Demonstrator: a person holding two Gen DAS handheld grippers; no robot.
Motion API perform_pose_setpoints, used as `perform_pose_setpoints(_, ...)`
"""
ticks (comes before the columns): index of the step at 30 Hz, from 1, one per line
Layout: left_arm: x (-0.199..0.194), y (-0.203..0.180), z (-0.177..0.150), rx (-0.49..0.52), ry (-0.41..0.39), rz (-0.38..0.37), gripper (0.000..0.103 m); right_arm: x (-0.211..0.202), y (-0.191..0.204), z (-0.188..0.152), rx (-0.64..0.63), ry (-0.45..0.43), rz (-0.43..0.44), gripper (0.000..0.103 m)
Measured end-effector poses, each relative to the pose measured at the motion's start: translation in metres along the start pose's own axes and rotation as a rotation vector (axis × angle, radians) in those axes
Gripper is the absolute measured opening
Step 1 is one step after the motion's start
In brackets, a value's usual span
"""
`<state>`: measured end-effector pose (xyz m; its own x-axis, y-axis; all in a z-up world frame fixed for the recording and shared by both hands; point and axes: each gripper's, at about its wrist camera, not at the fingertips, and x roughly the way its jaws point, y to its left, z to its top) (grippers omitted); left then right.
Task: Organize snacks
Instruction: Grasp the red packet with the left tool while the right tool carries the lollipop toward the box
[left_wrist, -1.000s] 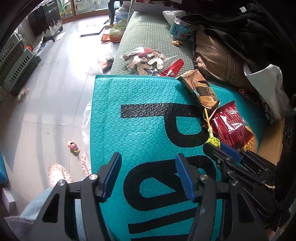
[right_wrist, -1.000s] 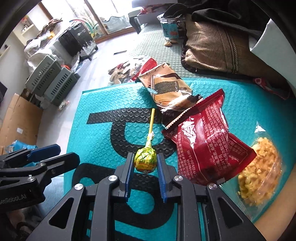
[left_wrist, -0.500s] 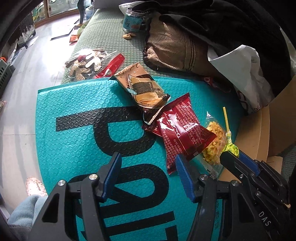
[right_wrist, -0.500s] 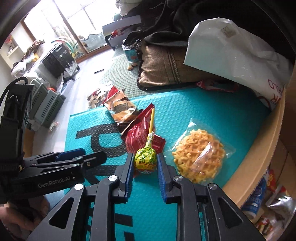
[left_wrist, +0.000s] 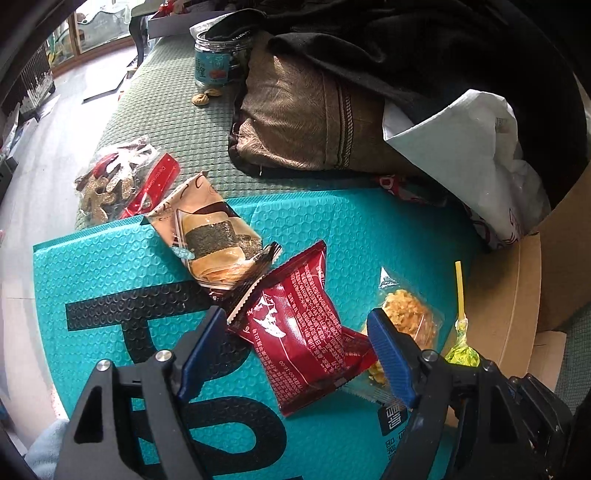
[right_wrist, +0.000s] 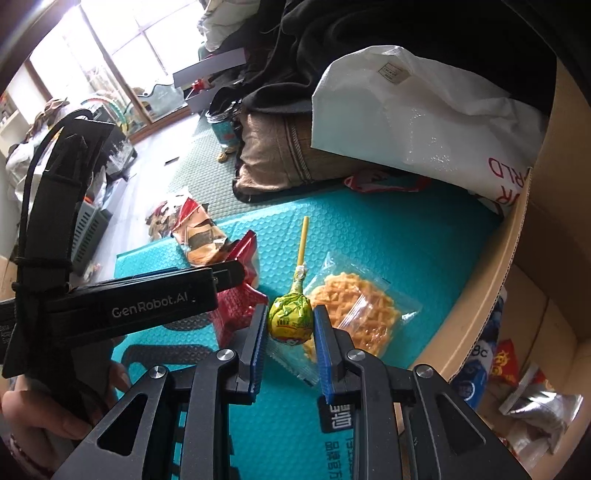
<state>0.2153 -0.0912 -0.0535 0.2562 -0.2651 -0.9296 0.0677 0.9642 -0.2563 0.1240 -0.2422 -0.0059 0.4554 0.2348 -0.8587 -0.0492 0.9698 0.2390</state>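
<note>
My right gripper (right_wrist: 290, 321) is shut on a green-wrapped lollipop (right_wrist: 291, 320) with a yellow stick, held above the teal bubble mailer (right_wrist: 388, 240). The same lollipop (left_wrist: 461, 352) shows at the right of the left wrist view. My left gripper (left_wrist: 297, 349) hovers over a dark red snack packet (left_wrist: 299, 332); its jaws are opening, standing wide on either side of the packet without pressing it. A clear bag with a waffle (right_wrist: 351, 314) lies right of the red packet (right_wrist: 240, 310). A brown seaweed-roll packet (left_wrist: 210, 236) lies behind it.
An open cardboard box (right_wrist: 517, 266) with several snack packs (right_wrist: 532, 402) inside stands at the right. A brown cushion (left_wrist: 303, 114), dark clothes and a white bag (left_wrist: 465, 155) crowd the back. A clear bag of decorations (left_wrist: 118, 177) and a jar (left_wrist: 212, 62) sit on the green mat.
Both grippers moved right across the mailer. The left came over the red packet and its jaws widened. The right carried the lollipop to beside the waffle bag, near the box.
</note>
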Motion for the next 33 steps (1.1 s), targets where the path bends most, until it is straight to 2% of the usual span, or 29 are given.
perform_pose_setpoints(9,0.044,0.015,-0.014,-0.056,0.136,0.043,0.078,0.005,0.001,0.003,-0.016,-0.002,-0.019,0.024)
perform_pose_setpoints(17,0.039,0.019,-0.023,-0.029,0.078,0.035,0.077,0.007,0.003,0.002,-0.026,-0.001,-0.012,0.024)
perform_pose_setpoints(19,0.030,0.022,-0.029,0.003,0.062,0.045,0.066,0.007,0.003,0.001,-0.021,0.002,-0.004,0.024)
perform_pose_setpoints(23,0.021,0.023,-0.037,0.048,0.062,0.047,0.055,0.006,0.006,-0.002,-0.027,0.009,0.009,0.024)
perform_pose_setpoints(25,0.015,0.029,-0.043,0.033,0.065,0.037,0.051,0.006,0.008,-0.004,-0.032,0.014,0.021,0.024)
perform_pose_setpoints(33,-0.023,0.048,-0.065,-0.033,0.044,0.023,0.051,0.003,0.021,-0.017,-0.030,0.034,0.087,0.024)
